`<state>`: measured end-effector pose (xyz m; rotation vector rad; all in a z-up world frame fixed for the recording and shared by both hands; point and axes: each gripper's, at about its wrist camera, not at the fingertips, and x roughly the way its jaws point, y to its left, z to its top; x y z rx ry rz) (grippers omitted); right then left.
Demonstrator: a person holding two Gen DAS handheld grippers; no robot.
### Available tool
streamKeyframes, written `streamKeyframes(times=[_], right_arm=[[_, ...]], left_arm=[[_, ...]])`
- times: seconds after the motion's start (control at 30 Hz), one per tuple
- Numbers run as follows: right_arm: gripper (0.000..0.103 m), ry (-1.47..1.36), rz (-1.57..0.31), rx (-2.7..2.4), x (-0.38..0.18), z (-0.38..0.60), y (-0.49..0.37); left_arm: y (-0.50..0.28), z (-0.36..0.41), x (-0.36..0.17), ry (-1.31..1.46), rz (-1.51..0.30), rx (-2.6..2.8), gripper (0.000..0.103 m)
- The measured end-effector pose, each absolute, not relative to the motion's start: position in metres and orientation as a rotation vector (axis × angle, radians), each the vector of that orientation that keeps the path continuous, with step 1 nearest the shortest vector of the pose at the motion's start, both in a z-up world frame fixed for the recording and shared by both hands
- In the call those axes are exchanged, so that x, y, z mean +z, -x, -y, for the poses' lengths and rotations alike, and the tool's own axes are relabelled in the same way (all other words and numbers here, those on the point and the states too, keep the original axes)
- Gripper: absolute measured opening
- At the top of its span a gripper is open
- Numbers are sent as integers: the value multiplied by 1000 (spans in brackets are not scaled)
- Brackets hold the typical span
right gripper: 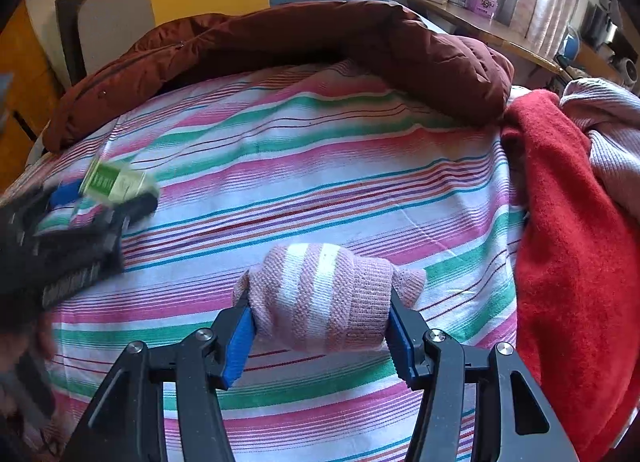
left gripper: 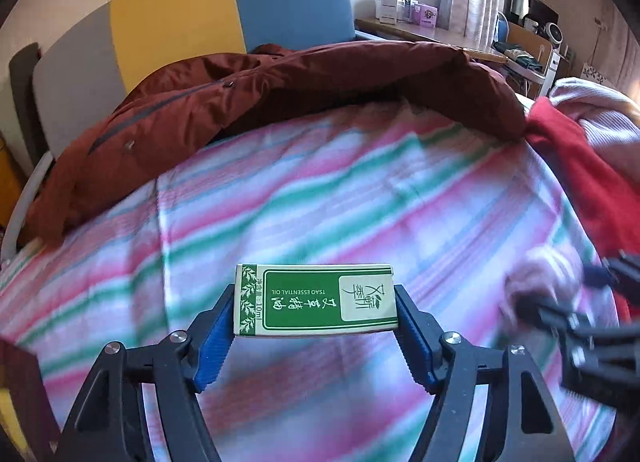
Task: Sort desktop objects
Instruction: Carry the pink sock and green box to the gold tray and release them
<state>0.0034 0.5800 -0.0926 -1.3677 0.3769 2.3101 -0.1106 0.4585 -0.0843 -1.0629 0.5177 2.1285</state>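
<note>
Above the striped sheet [right gripper: 320, 165], our left gripper [left gripper: 315, 302] clamps the green box [left gripper: 316, 300], our right gripper [right gripper: 320, 302] grips the rolled sock [right gripper: 324, 298]

green box [left gripper: 315, 299]: "tsao essential oil", "10ml", chinese characters, upside down.

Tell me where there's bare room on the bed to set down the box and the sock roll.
The striped sheet lies bare across the middle, between the brown jacket behind and both grippers. The right side is crowded by the red cloth and pink knit.
</note>
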Motion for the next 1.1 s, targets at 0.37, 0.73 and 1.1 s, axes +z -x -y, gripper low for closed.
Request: streamKeyframes(times=[0.37,0.73,1.1], right_arm=[[58,1456,-260,2518,-92,-538,9],[58,1530,-193,2683,-91,-504,12],[59,1600,-139,2687,-100,-490,15]], left_arm=[[65,-382,-89,1124,-424,2185,74],[34,-341,-94,1111,-415,2184,74],[9,-314,-72,1042,-381,2216,74]])
